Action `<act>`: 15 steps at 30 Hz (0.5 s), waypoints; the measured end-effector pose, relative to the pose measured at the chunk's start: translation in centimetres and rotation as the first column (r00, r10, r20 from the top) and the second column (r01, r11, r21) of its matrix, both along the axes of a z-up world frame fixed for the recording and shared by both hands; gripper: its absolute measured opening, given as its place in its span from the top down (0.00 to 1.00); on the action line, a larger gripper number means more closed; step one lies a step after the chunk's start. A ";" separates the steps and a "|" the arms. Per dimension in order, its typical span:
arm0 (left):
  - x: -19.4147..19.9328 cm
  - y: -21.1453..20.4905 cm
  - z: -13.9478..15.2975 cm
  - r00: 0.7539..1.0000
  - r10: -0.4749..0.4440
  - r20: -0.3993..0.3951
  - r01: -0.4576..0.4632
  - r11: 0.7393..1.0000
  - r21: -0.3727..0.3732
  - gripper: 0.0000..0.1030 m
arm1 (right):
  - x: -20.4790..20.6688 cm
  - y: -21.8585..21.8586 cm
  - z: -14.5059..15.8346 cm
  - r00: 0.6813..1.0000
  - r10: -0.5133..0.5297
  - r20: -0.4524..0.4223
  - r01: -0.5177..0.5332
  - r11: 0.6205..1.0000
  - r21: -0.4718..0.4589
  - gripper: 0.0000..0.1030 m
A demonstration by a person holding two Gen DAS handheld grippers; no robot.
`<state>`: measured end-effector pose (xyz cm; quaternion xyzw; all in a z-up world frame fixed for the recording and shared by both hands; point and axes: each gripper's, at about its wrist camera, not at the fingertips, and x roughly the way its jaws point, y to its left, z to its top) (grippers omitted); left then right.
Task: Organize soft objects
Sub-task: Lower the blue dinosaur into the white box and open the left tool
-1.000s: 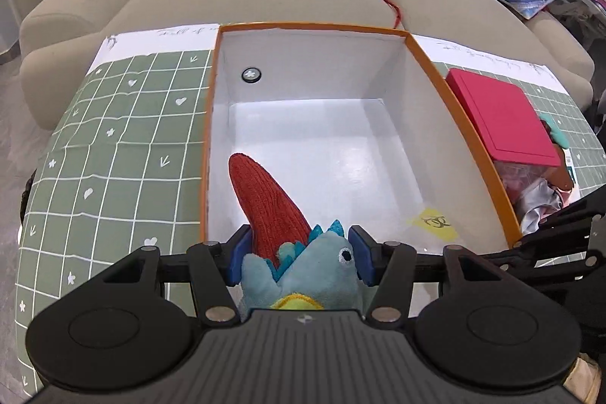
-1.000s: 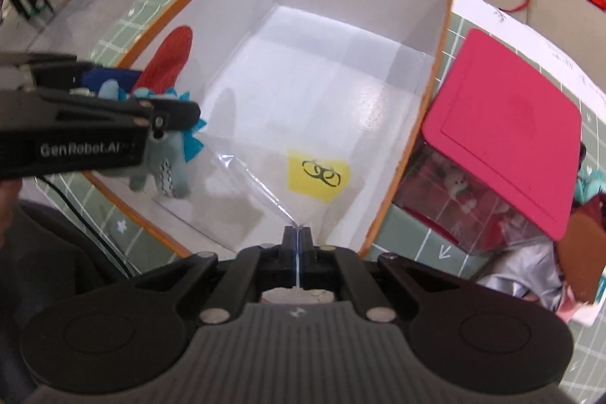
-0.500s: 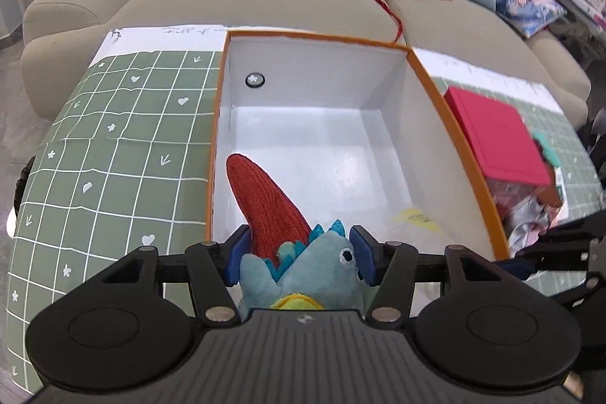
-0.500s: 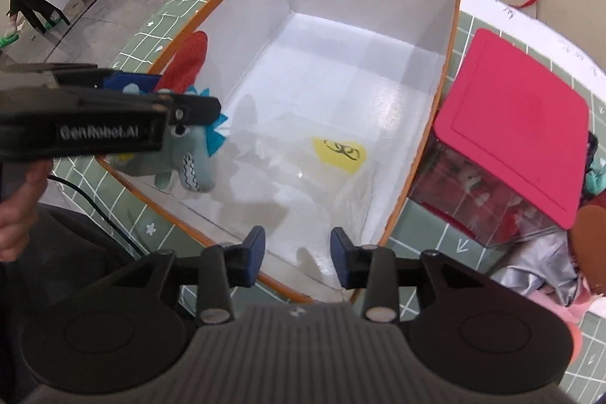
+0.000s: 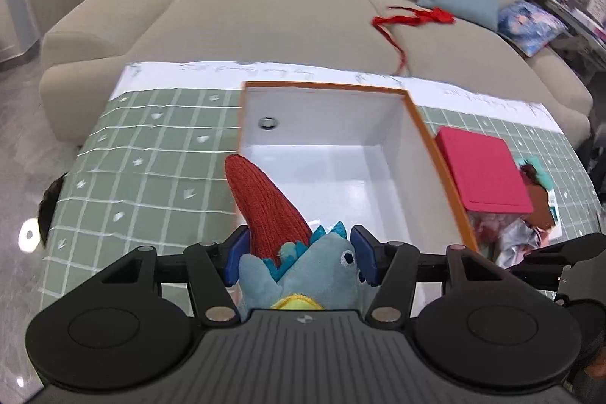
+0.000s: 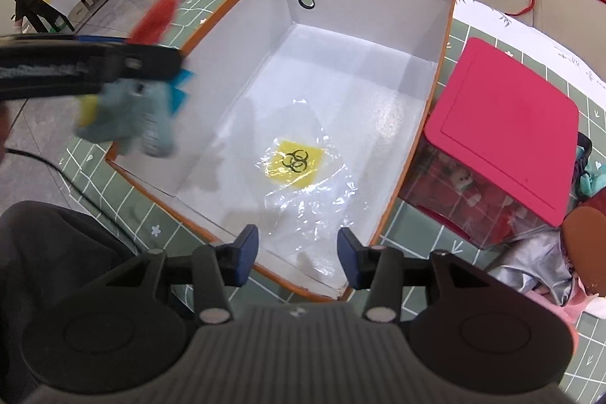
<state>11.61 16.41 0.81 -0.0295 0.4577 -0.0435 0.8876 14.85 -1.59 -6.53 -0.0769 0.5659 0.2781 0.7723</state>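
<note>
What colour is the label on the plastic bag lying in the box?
Yellow, with a black biohazard symbol, on the clear plastic bag; clearest in the right wrist view.

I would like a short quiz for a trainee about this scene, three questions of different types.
1. True or false: the left claw grips the blue plush toy.
2. What lies on the floor of the orange-rimmed box? A) clear plastic bag B) red ribbon C) pillow
3. Fill in: the right claw holds ____.

Key:
1. True.
2. A, the clear plastic bag with a yellow label.
3. Nothing; its jaws are opening.
</note>
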 end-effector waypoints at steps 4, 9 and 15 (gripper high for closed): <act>1.7 -2.7 -2.4 0.996 -0.068 -0.055 0.069 0.998 0.011 0.36 | -0.4 -0.3 0.6 1.000 0.004 0.013 -0.004 1.000 0.018 0.56; 3.0 -4.8 -5.4 0.986 -0.126 -0.114 0.127 0.992 -0.001 0.36 | -0.8 -0.5 0.9 1.000 -0.005 0.022 0.004 1.000 0.028 0.56; 5.1 -5.8 -8.1 0.980 -0.110 -0.164 0.098 0.992 -0.078 0.36 | -2.0 -0.3 1.6 0.998 0.007 0.057 -0.009 0.999 0.035 0.55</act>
